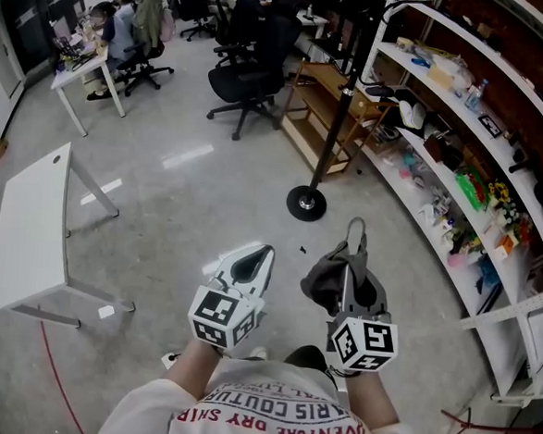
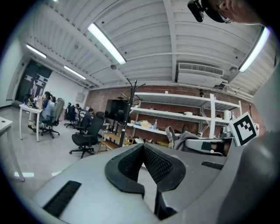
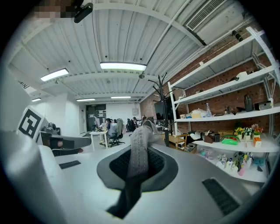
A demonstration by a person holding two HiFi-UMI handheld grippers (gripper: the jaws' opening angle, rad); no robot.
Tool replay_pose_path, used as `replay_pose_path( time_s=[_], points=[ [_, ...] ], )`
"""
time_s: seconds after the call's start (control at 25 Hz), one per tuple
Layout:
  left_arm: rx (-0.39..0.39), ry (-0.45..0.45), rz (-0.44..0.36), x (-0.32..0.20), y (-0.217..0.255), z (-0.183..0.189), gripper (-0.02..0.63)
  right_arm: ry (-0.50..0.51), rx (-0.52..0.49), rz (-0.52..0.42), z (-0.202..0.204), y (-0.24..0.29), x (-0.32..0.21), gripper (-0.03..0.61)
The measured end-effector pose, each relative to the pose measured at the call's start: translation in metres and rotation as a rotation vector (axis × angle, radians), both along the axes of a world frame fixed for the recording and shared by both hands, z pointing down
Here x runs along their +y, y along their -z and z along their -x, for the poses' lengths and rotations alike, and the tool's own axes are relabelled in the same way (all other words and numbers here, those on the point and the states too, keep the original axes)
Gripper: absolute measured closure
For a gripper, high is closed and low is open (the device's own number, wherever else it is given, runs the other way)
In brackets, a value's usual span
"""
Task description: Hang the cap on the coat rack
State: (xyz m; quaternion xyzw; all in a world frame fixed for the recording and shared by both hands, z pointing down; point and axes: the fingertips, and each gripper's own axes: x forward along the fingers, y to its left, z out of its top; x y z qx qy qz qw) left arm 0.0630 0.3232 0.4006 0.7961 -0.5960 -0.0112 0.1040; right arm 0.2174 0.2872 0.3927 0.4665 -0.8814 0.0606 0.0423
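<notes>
The grey fabric cap (image 1: 321, 280) hangs from the right gripper (image 3: 138, 162), whose jaws are clamped on a stitched strip of the cap, the crown drooping below. The left gripper (image 2: 143, 151) is closed and empty, held level beside it. The black metal coat rack (image 1: 339, 114) stands ahead on its round base (image 1: 307, 203), well apart from both grippers and near the white wall shelving (image 1: 466, 86). The step in hand appears to be the carry to the rack. Approach squarely, then raise the cap above one of the branching hooks (image 2: 132, 86) at the pole's top. Lower the cap's opening or strap over a hook tip; release only once the fabric bears on the hook. Avoid nudging the pole, which may rock on its base.
</notes>
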Motion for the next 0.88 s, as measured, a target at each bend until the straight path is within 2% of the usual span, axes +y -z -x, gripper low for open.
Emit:
replay_pose_path(
  time_s=[0.44, 0.64, 0.88],
  points=[
    [0.031, 0.120, 0.019, -0.009, -0.013, 0.045, 0.607, 0.094, 0.002, 0.049, 0.042, -0.018, -0.023, 0.557],
    [0.023, 0.160, 0.038, -0.039, -0.019, 0.060, 0.607, 0.123, -0.002, 0.061, 0.057, -0.024, -0.066, 0.557],
    [0.008, 0.182, 0.042, -0.101, -0.011, 0.078, 0.607, 0.141, -0.035, 0.071, 0.074, -0.020, -0.136, 0.557]
  ],
)
